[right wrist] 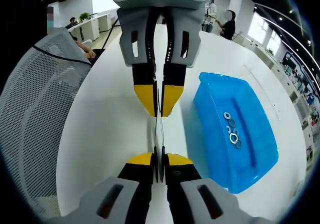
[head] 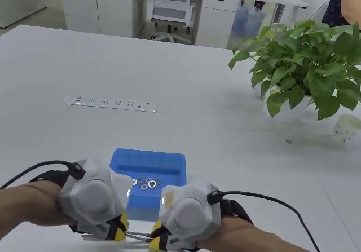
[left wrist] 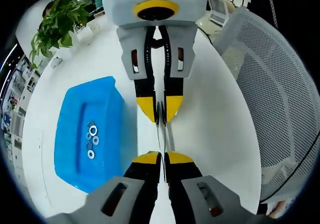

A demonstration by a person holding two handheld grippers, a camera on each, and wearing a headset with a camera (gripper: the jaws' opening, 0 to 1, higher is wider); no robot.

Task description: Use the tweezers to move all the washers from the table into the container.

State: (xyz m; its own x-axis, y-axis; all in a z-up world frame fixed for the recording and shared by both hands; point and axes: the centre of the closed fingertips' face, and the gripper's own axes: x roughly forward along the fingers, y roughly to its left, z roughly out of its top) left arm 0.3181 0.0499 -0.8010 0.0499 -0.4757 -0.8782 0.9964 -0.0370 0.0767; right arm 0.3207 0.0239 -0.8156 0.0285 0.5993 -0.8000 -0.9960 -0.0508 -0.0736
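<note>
Left tongs (left wrist: 162, 158) and right tongs (right wrist: 159, 159) face each other tip to tip, both pinched tight on the tweezers (left wrist: 160, 132) - thin metal bridging them, low over the white counter (head: 186, 94). Just beside them sits the blue container (head: 148, 159), washers (head: 148, 183) clustered on its floor. Farther out - power strip (head: 110, 102), potted plant (head: 307, 60).

Tight at the near edge, open tabletop beyond

The blue container (head: 148, 164) stands just beyond the left gripper (left wrist: 163, 158) and right gripper (right wrist: 159, 160), which meet tip to tip, both clamped on the tweezers (right wrist: 159, 134). Past it the table (head: 214, 128) is bare up to a power strip (head: 110, 103), with a potted plant (head: 307, 66) far right.
</note>
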